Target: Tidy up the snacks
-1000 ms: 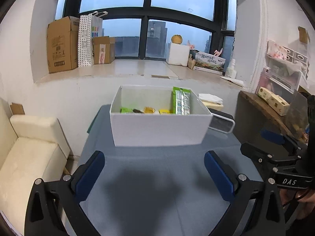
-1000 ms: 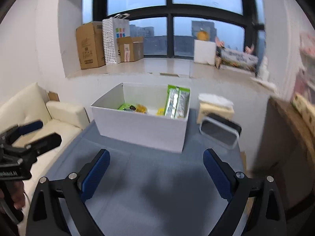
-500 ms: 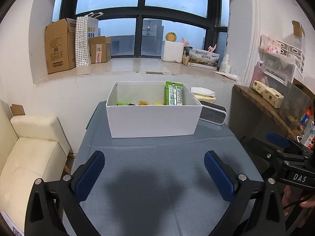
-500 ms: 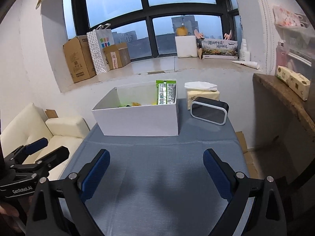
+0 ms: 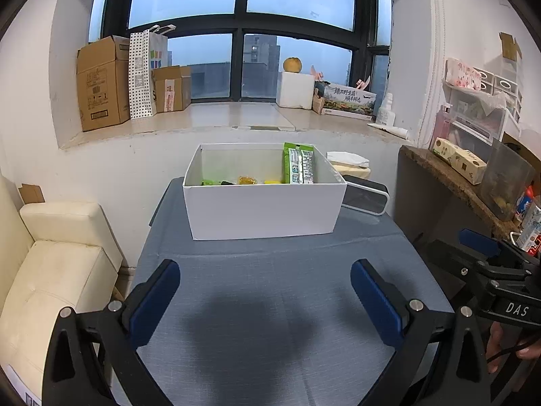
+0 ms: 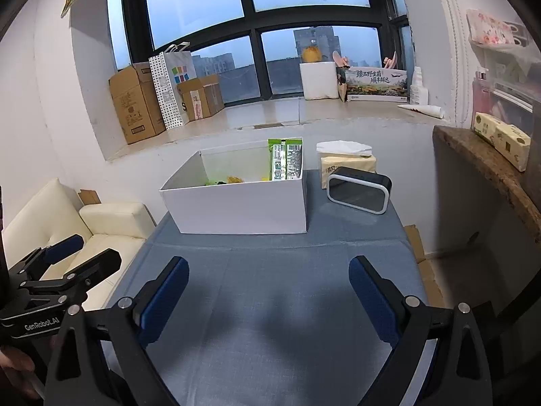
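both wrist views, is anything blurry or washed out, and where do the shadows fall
Left wrist view: sharp throughout; fisheye bends the window frame; a soft dark shadow lies on the blue tablecloth between the open left gripper fingers. Right wrist view: also sharp, the bright window sky slightly washed out; a similar shadow sits on the cloth ahead of the open right gripper; the white box interior is dim.
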`<act>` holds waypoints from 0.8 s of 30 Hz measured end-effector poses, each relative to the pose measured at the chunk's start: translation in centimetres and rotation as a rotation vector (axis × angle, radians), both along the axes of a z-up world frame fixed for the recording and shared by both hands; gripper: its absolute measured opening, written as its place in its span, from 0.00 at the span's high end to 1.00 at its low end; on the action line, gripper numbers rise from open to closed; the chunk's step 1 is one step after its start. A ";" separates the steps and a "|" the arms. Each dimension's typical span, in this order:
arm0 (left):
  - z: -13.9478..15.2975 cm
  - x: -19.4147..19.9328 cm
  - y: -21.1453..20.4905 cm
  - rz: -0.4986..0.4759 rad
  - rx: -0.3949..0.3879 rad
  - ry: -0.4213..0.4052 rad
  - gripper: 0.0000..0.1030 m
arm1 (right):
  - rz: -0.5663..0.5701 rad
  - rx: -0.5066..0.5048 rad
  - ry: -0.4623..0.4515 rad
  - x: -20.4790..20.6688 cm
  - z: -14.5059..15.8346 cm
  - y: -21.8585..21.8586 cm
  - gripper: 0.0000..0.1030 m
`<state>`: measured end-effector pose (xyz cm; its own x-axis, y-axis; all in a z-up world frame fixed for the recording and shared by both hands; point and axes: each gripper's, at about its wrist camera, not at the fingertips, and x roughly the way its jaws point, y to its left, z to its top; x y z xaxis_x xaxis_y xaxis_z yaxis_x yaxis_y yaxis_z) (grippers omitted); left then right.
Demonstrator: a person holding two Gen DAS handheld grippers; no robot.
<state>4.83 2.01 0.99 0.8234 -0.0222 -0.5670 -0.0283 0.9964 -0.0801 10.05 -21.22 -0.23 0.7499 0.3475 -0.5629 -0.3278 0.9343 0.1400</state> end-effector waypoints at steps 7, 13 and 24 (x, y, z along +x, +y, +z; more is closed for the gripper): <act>-0.1 0.1 -0.1 0.001 0.001 0.005 0.00 | -0.001 -0.002 0.002 -0.2 0.0 -0.1 0.05; 0.0 0.2 -0.2 -0.004 0.005 0.006 0.00 | 0.003 -0.004 0.000 -0.3 0.2 0.0 0.05; 0.0 0.2 -0.3 -0.011 0.007 0.009 0.00 | 0.017 -0.001 0.010 -0.2 -0.1 0.0 0.05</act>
